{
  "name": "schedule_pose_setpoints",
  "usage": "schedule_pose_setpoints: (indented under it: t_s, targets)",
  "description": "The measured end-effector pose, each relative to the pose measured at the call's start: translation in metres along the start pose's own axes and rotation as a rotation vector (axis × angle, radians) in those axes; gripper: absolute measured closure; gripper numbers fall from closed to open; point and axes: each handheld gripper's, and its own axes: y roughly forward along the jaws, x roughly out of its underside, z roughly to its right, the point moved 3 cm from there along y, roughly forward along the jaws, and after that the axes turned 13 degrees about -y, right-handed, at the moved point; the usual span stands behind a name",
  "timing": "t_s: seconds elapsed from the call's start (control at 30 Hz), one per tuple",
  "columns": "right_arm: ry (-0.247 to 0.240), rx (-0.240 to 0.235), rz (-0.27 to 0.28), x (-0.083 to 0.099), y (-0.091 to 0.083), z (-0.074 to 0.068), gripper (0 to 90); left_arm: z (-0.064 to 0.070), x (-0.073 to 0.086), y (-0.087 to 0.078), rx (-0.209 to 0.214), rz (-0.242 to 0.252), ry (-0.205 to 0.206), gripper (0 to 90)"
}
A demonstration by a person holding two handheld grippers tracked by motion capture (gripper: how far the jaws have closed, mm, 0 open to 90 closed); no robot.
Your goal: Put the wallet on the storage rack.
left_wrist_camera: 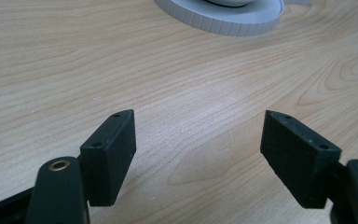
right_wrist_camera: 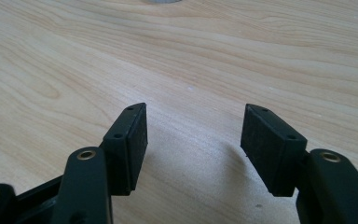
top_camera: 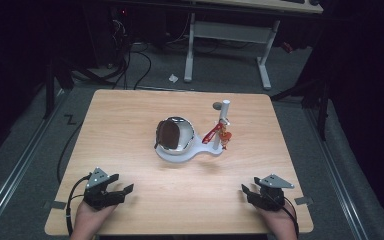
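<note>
While my left gripper (top_camera: 122, 191) and right gripper (top_camera: 246, 190) rest wide open and empty at the table's (top_camera: 130, 115) near edge, the metal bowl (top_camera: 175, 133) sits tilted on its white stand (top_camera: 200, 150) mid-table, well apart from both

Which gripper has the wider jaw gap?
The left gripper: its own view shows more bare table between its jaws than the right gripper shows in its view. Both are open and empty.

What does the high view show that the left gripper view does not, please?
The high view takes in the shiny bowl, the white post with red items hanging on it, and both grippers, left and right. The left gripper view gives its open black jaws close up. Both show the wooden table and the white base.
</note>
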Motion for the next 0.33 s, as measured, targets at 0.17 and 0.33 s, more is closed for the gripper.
schedule_pose_setpoints:
  t_s: [0.17,0.33]
  targets:
    - [-0.001,0.016,-0.005,0.0004,-0.0003,0.0000,39.5,-0.0033,-0.0020,0.0035,0.030,-0.011,-0.022,26.8]
    - [0.005,0.017,-0.002,0.0026,-0.0037,-0.0014,39.1,-0.0022,-0.0038,0.0065,0.032,-0.014,-0.026,27.1]
